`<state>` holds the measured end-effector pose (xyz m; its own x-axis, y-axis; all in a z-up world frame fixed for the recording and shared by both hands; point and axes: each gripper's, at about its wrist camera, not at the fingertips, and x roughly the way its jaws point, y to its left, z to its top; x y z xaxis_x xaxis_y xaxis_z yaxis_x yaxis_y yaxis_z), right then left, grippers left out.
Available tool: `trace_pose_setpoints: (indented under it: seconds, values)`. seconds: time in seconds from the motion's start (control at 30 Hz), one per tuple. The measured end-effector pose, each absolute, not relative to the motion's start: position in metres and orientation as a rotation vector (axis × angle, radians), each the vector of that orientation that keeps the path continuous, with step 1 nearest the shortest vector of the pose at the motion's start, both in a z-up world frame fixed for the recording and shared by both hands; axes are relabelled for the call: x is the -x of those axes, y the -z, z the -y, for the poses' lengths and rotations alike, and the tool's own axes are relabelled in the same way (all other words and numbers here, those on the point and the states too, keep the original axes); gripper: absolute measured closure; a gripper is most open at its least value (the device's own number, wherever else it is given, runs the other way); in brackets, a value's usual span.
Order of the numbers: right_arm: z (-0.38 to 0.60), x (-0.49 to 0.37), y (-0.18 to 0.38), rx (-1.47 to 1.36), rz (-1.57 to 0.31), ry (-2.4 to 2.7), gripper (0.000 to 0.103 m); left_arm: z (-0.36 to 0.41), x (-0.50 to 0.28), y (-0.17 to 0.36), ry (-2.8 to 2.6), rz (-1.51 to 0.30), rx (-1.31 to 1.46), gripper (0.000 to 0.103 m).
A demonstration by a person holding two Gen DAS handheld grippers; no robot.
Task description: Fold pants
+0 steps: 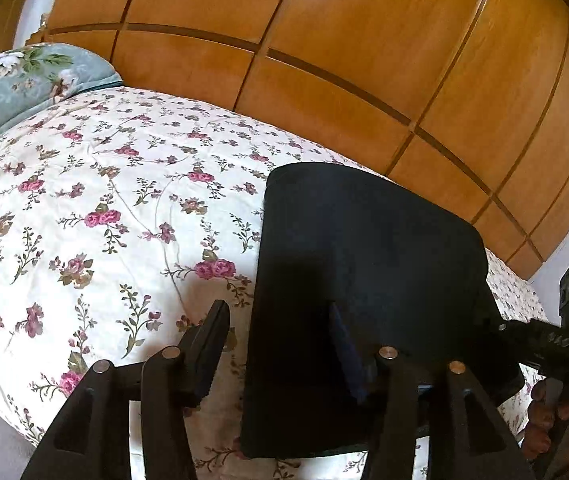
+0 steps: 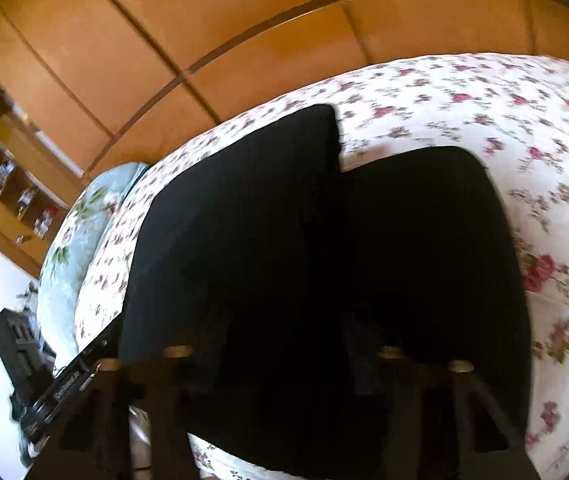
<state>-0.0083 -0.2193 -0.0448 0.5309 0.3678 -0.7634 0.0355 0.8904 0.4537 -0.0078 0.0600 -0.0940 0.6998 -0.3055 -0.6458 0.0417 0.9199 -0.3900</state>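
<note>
Nearest in the left wrist view, the left gripper (image 1: 280, 344) stands with its fingers wide apart, one over the bedspread (image 1: 84, 200), the other over the near edge of the pants (image 1: 364, 260), clamping nothing. The right gripper (image 2: 284, 344) is lost against black cloth in its own view, so I cannot tell whether it is parted or closed. The pants (image 2: 284, 220) lie on the bedspread as a flat, dark, already folded stack. They look soft, limp and light, likely to sag and slide apart if lifted by one layer, so a hold at a corner of the near edge, pinching all layers together, seems best. Farther off lie a pillow (image 1: 16, 80) and wooden wardrobe (image 1: 324, 40).
</note>
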Motion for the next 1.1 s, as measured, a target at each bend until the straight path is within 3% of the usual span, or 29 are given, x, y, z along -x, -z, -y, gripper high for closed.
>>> trace_pose_setpoints:
  seconds: [0.1,0.17,0.5,0.67,0.73,0.87,1.1]
  values:
    - [0.228,0.012,0.045,-0.5,-0.974,-0.211,0.085,-0.057,0.007,0.096,0.196,-0.767,0.352,0.049]
    - [0.235,0.014,0.041,-0.54,-0.96,-0.225,0.09,-0.054,0.008,0.093,0.189,-0.763,0.344,0.049]
    - [0.284,0.04,-0.013,-0.693,-0.825,-0.278,0.091,0.0,0.019,0.05,0.358,-0.689,0.19,0.049]
    - [0.304,0.047,0.005,-0.709,-0.882,-0.186,0.091,0.034,0.022,0.051,0.449,-0.711,0.095,0.049]
    - [0.311,0.048,0.019,-0.735,-0.91,-0.155,0.091,0.045,0.025,0.054,0.456,-0.712,0.035,0.046]
    - [0.31,0.046,0.048,-0.715,-0.945,-0.102,0.092,0.064,0.027,0.067,0.485,-0.718,-0.081,0.03]
    - [0.305,0.045,0.043,-0.686,-0.934,-0.076,0.09,0.063,0.027,0.064,0.482,-0.718,-0.086,0.029]
